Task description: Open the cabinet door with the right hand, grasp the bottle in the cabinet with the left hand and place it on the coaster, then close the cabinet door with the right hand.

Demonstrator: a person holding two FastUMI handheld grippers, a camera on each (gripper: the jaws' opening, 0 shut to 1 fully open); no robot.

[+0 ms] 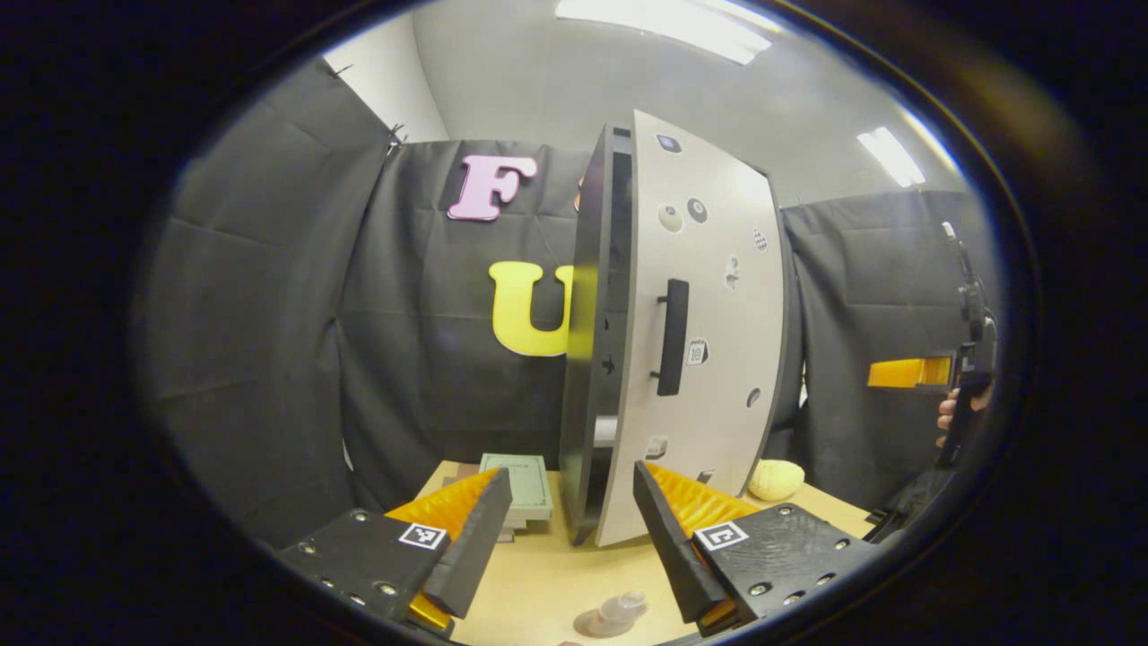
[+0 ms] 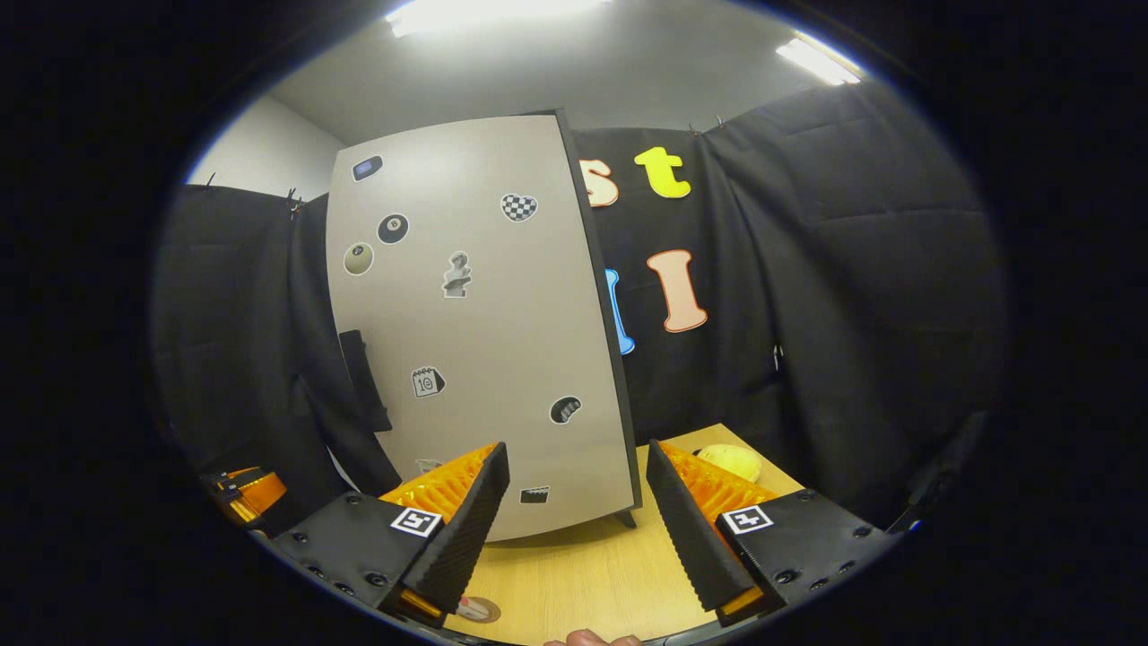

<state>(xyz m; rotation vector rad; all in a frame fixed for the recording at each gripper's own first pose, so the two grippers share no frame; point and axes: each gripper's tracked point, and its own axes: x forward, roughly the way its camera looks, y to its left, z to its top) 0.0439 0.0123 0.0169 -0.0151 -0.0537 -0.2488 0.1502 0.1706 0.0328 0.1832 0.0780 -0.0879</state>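
1. The bottle [image 1: 621, 609] already stands on the coaster [image 1: 599, 622] at the near edge of the bench [image 1: 538, 574], just below and between the fingers of the left tongs [image 1: 572, 525], which are spread wide and pinch nothing. A low sweep of those fingers could knock it over.
2. The cabinet door [image 2: 475, 323] is ajar, with a dark gap showing along its handle [image 1: 672, 336] side. The right tongs [image 2: 574, 502] are also spread and empty, near the door's lower edge but apart from it. A push near the hinge side would turn the door poorly and might shove the whole cabinet [image 1: 596, 341] across the bench.
3. The bottle looks small and light, though it is blurred at the frame's edge, so I can't be sure it sits squarely on the coaster; a jolt from a slammed door could tip it.
4. A stack of books [image 1: 525, 489] and a yellow soft object [image 1: 776, 480] flank the cabinet and could be nudged.
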